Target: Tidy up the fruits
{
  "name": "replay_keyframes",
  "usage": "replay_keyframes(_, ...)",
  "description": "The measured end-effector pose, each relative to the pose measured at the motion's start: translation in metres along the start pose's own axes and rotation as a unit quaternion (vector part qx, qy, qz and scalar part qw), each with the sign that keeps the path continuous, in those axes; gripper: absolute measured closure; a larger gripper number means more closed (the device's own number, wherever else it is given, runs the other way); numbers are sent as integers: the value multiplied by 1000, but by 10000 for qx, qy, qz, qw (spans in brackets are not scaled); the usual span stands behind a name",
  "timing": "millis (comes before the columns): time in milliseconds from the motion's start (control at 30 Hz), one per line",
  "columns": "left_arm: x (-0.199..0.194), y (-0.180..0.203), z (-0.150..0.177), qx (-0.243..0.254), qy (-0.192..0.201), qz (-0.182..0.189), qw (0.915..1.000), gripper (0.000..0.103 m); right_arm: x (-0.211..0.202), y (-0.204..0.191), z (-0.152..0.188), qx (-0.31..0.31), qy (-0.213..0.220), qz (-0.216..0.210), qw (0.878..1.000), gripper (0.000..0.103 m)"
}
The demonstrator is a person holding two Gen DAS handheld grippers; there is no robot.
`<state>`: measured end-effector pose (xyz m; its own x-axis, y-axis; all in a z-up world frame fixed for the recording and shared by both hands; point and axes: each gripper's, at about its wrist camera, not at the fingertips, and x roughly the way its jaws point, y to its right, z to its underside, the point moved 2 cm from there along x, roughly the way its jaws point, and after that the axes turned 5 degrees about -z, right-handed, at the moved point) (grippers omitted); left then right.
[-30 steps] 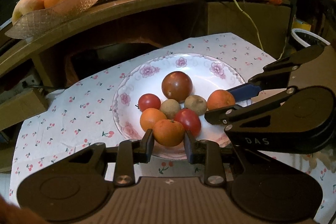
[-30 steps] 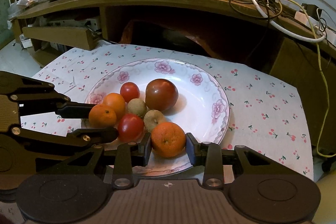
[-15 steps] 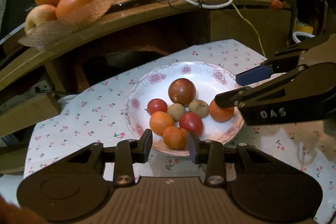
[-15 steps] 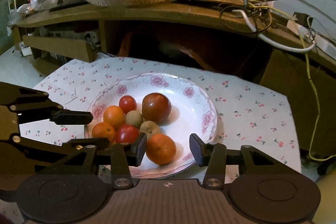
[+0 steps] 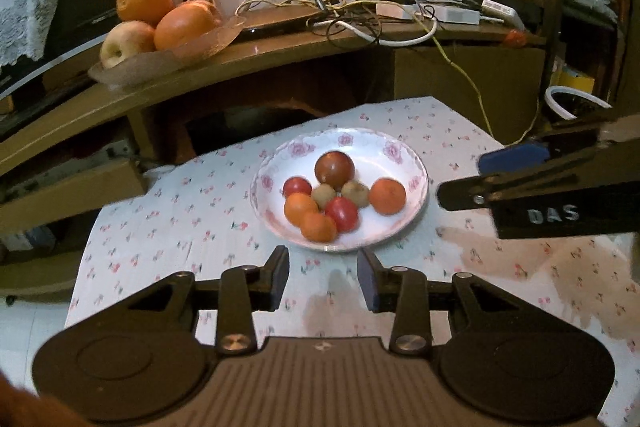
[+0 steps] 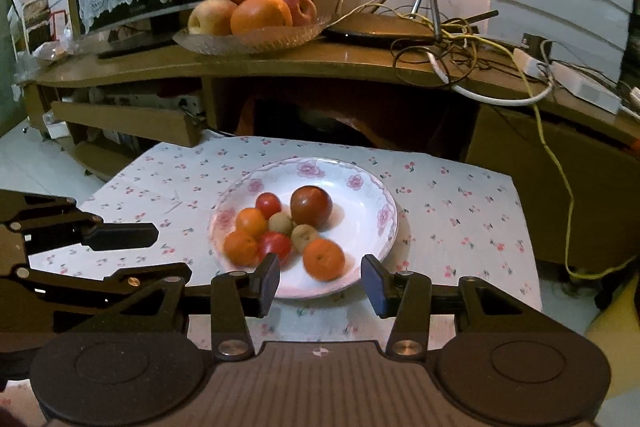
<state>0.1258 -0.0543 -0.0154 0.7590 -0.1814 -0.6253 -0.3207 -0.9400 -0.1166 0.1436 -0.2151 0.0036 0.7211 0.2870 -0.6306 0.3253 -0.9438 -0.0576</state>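
Observation:
A white floral plate [image 5: 400,151] [image 6: 360,183] sits on the cherry-print cloth and holds several fruits: three small oranges, two red tomatoes, two kiwis and a dark plum [image 5: 334,168] [image 6: 311,207]. My left gripper [image 5: 323,277] is open and empty, just short of the plate's near rim, facing an orange [image 5: 318,227]. My right gripper [image 6: 320,283] is open and empty at the near rim, behind another orange [image 6: 324,259]. Each gripper shows in the other's view, left [image 6: 120,251] and right [image 5: 480,175].
A glass dish [image 5: 160,63] [image 6: 248,41] with big oranges and apples stands on the wooden shelf behind. Tangled cables [image 5: 360,23] [image 6: 460,43] and a power strip lie on the shelf to the right. A drawer [image 6: 124,123] juts out at left.
Both grippers let go of their oranges, opened and pulled back from the plate. The two oranges now rest on the plate.

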Motion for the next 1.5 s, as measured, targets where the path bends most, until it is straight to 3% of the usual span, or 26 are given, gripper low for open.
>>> replay_keyframes(467, -38, 17, 34, -389, -280, 215, 9986, 54, -47, -39, 53, 197, -218, 76, 9995, 57)
replay_keyframes(1500, -62, 27, 57, -582, -409, 55, 9974, 50, -74, -58, 79, 380, -225, 278, 9986, 56)
